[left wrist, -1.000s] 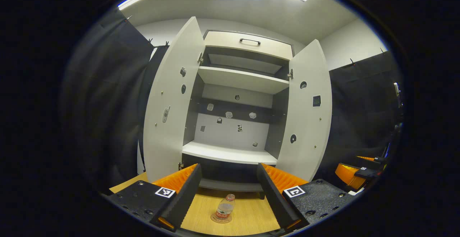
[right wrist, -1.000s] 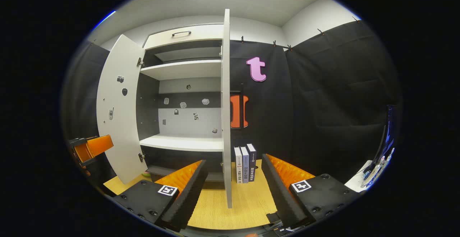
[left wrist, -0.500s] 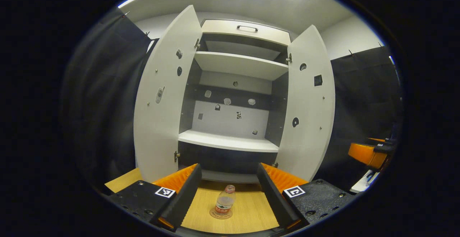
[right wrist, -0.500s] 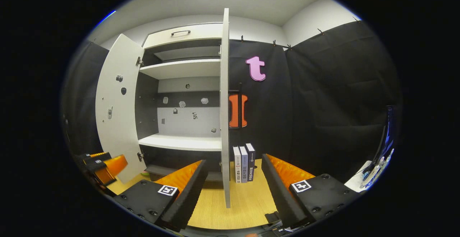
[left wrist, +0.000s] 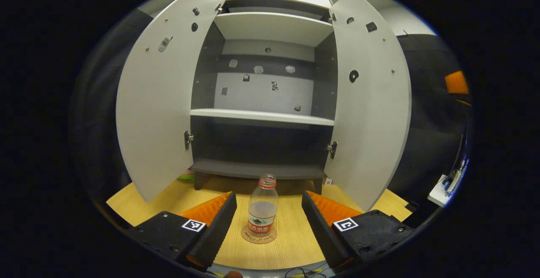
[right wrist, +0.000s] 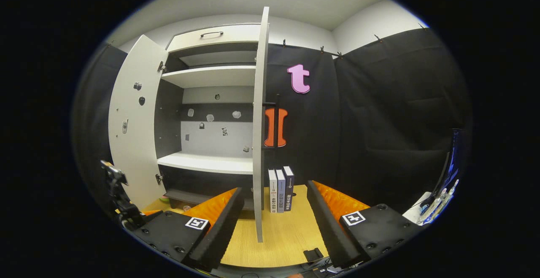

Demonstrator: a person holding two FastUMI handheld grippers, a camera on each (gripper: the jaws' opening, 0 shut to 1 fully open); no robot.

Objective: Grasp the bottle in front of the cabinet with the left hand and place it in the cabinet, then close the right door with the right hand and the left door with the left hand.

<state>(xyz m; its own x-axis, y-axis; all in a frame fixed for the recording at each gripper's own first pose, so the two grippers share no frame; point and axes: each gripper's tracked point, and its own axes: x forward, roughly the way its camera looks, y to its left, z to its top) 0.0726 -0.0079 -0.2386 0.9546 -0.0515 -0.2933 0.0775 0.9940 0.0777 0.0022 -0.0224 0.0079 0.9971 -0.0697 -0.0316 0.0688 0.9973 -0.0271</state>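
Observation:
A small clear bottle with a red cap ring and red label stands upright on a round coaster on the wooden table, in front of the open cabinet. My left gripper is open, its fingers either side of the bottle without touching it. Both cabinet doors stand open: the left door and the right door. In the right gripper view, my right gripper is open, with the right door's edge standing just ahead between its fingers. The left gripper's hardware shows at the far left there.
Three books stand upright on the wooden table right of the right door. The cabinet has a white middle shelf and a dark bottom shelf. Black cloth hangs around the booth.
The left gripper has dropped and moved forward, so the bottle now stands between its fingers and looks larger. The right gripper has barely moved; the door edge shifted slightly left.

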